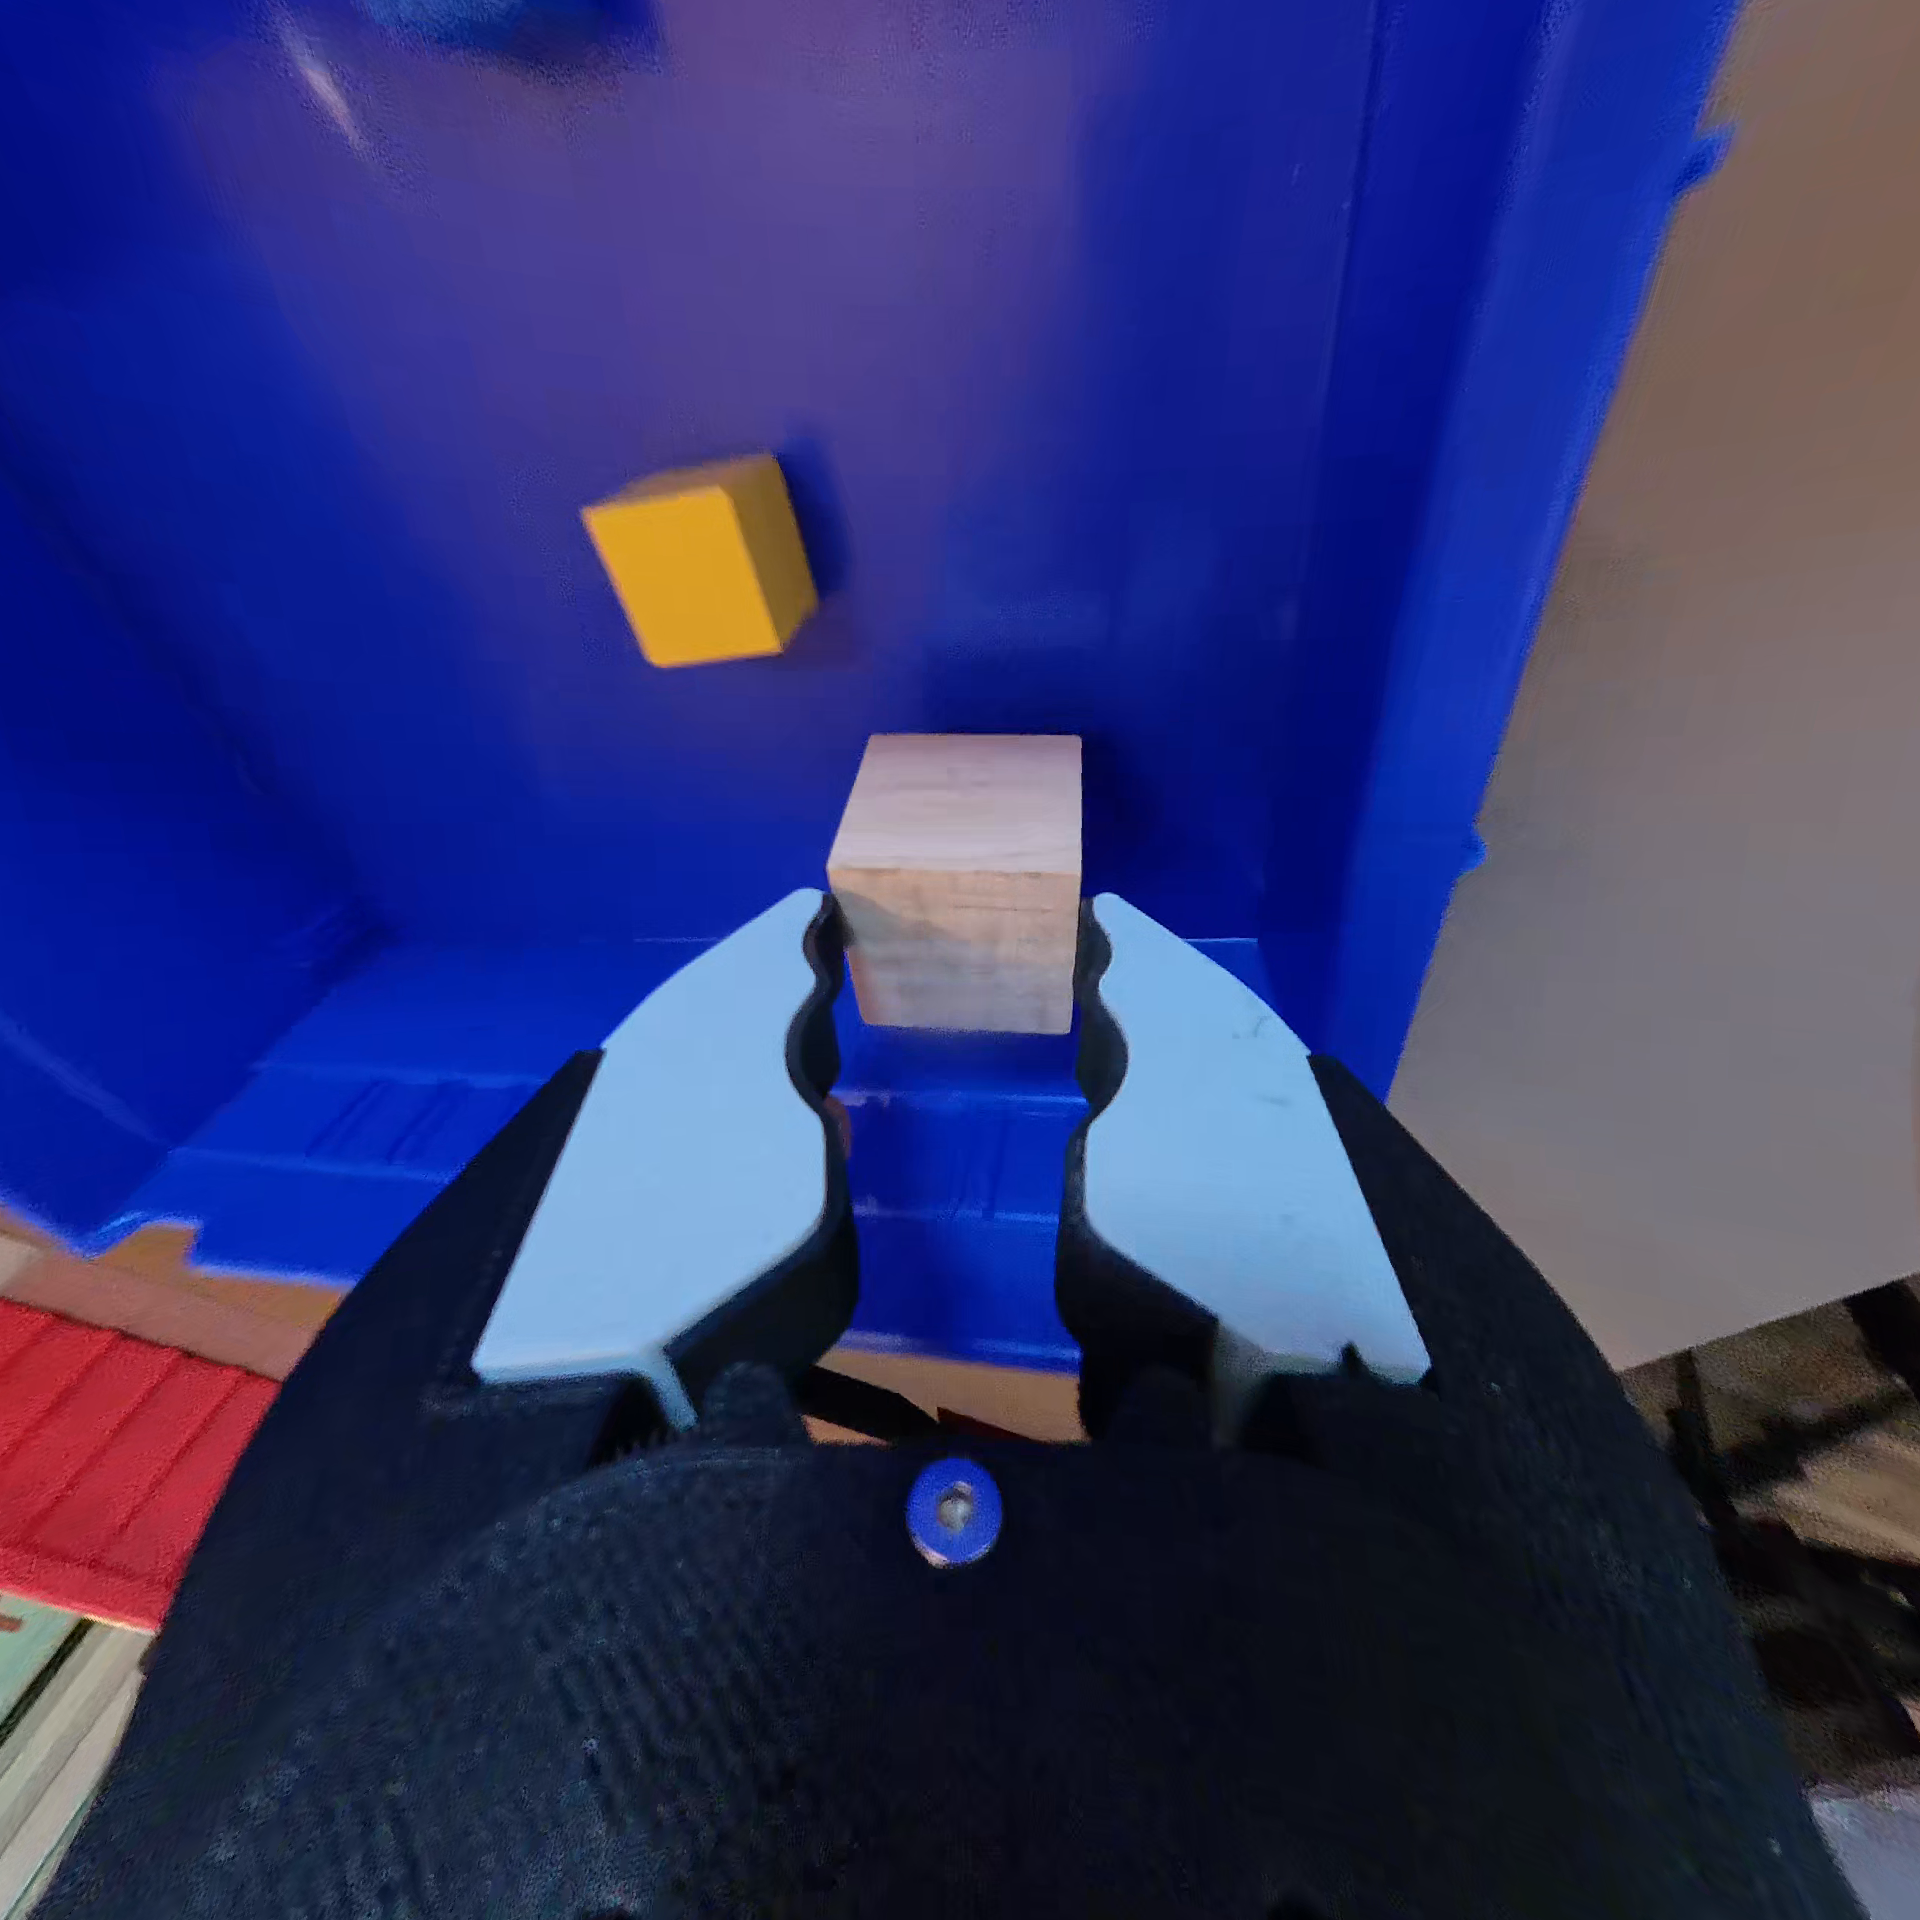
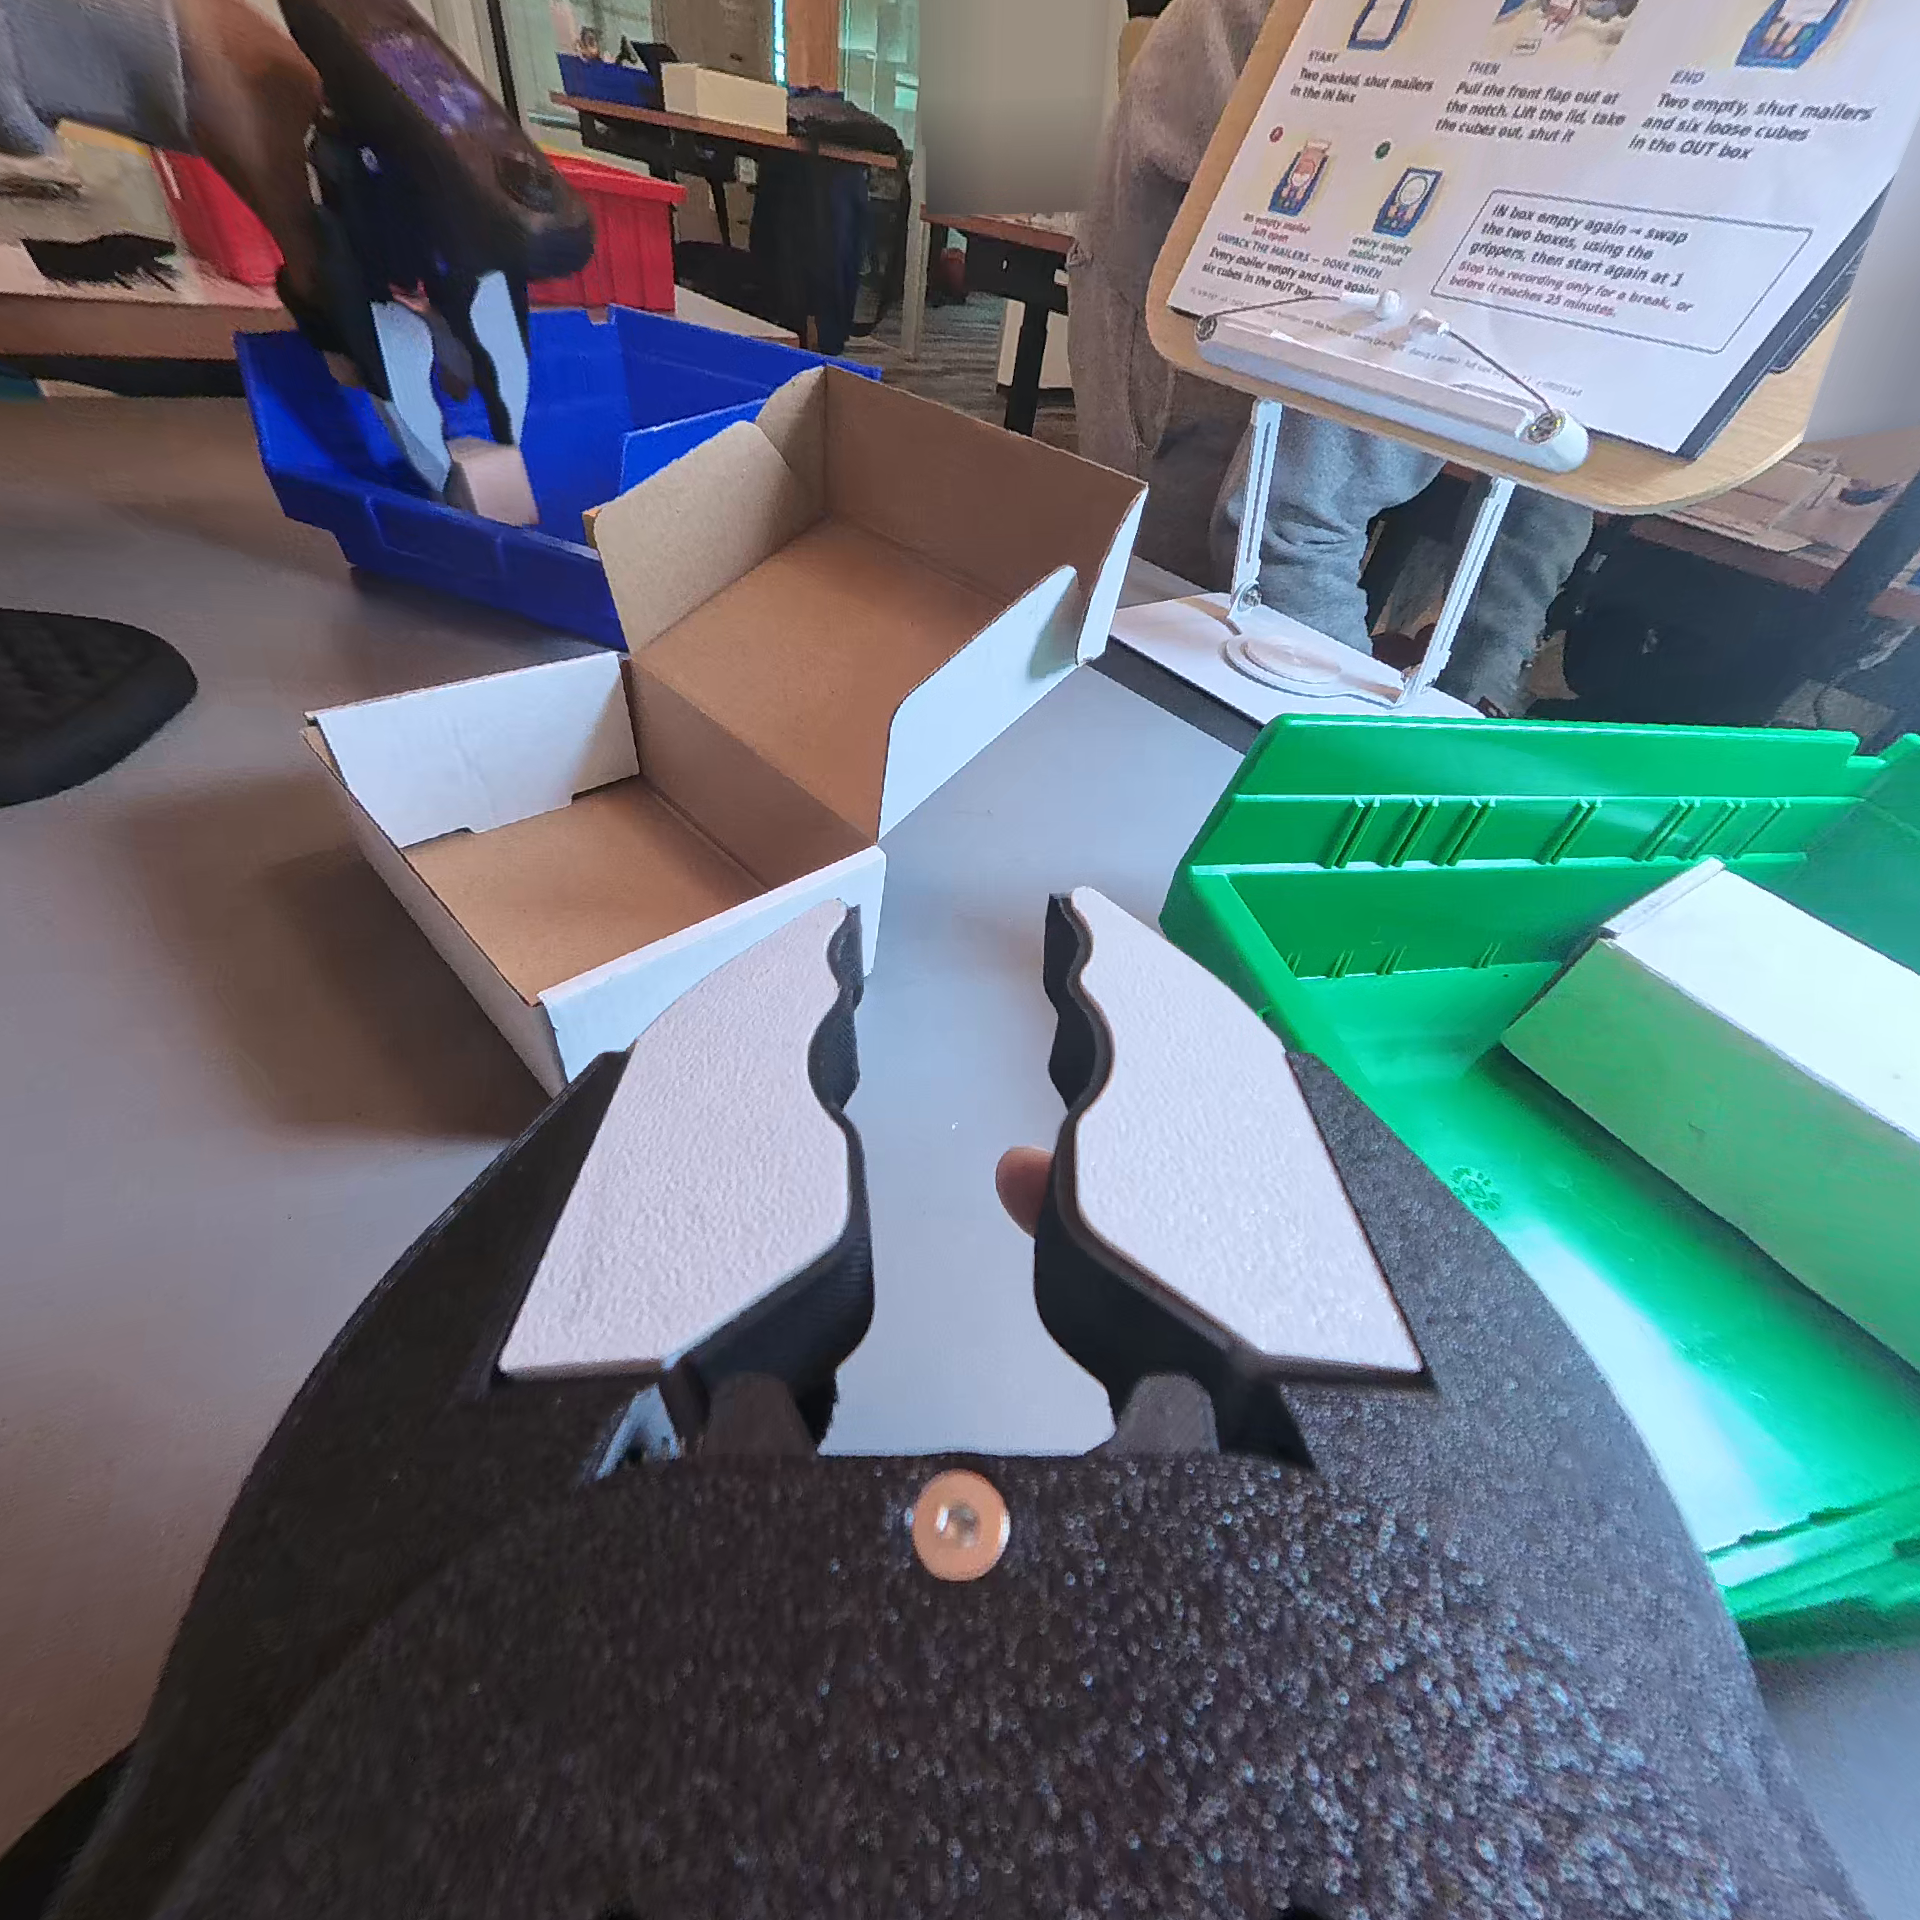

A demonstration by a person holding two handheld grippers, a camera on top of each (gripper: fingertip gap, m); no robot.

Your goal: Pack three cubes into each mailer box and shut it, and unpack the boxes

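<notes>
Left wrist view: left gripper (image 1: 956,925) pinching plain wooden cube (image 1: 961,883), seemingly over blue bin (image 1: 1039,416); yellow cube (image 1: 701,561) inside. Right gripper (image 2: 956,935) spread, holding nothing, beside open mailer box (image 2: 665,831).

Your left wrist view is motion-blurred, its blue bin (image 1: 1039,364) softly lit; your right view is bright, sharp nearby, edges bowed.
</notes>
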